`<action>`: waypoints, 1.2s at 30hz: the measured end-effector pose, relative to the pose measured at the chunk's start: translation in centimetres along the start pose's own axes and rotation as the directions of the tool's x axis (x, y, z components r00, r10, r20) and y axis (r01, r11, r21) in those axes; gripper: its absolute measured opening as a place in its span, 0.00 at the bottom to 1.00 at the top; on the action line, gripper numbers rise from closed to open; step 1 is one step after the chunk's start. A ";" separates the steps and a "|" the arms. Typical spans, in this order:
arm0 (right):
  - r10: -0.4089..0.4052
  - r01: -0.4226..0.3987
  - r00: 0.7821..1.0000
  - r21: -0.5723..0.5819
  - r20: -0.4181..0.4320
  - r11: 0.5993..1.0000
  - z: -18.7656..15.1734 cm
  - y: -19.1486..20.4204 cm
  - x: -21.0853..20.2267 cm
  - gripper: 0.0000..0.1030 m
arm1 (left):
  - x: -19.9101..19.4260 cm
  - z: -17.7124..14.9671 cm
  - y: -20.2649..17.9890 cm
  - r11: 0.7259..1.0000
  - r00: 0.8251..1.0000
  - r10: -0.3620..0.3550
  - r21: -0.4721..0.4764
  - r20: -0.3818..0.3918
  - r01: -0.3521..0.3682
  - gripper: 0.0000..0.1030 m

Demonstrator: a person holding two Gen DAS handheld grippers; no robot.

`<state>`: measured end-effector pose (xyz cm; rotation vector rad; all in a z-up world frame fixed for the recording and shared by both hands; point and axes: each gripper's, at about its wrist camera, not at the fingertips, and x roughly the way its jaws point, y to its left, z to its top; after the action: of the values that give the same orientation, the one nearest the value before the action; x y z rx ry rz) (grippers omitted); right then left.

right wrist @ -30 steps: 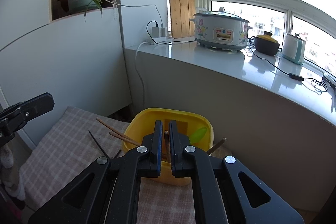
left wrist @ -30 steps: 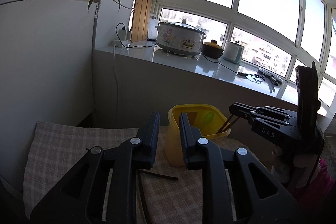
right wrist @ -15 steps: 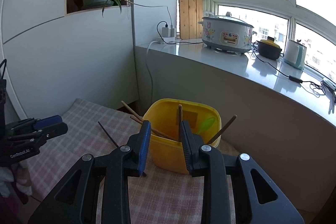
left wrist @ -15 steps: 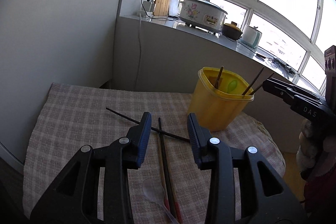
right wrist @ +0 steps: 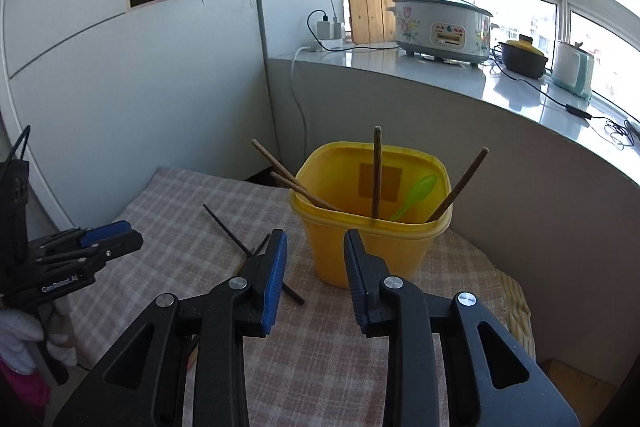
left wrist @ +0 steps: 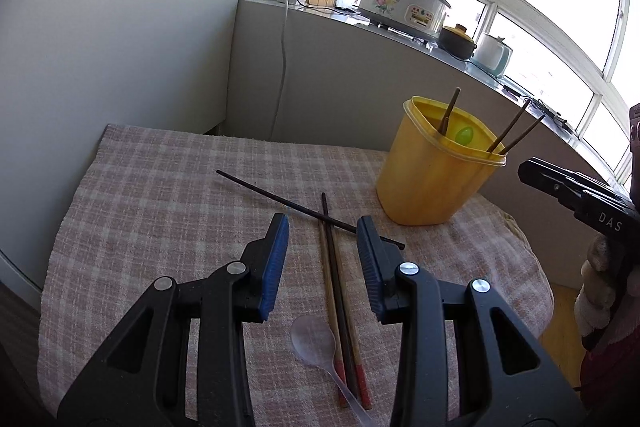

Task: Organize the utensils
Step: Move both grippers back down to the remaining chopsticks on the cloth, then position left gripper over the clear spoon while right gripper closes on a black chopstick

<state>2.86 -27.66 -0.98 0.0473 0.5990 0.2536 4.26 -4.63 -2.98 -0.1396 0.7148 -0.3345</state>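
Here both the left claw (left wrist: 322,235) and right claw (right wrist: 315,251) stand partly open, seemingly holding nothing.

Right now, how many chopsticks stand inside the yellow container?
4. In the yellow container: two chopsticks lean out over its left rim, one stands upright in the middle, one leans to the right. Shorter ones may be hidden inside.

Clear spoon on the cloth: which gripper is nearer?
Left. The left gripper hangs open over the clear spoon and chopsticks; the right gripper faces the yellow bin, off to the side.
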 end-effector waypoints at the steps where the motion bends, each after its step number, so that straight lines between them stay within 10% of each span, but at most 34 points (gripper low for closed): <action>1: 0.001 -0.001 1.000 -0.001 -0.003 1.000 -0.2 0.1 0.0 0.27 | 0.2 -0.1 0.0 1.000 1.000 -0.003 0.000 -0.006 0.003 0.34; 36: 0.049 -0.135 0.952 -0.269 -0.301 0.954 -2.7 5.5 12.1 0.27 | 3.5 -8.1 1.7 0.999 0.957 -0.041 -0.037 -0.287 0.032 0.34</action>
<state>9.73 -19.37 -9.20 -0.2481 0.8501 0.4424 1.77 -4.37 -11.56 -0.1357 1.0070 -0.3838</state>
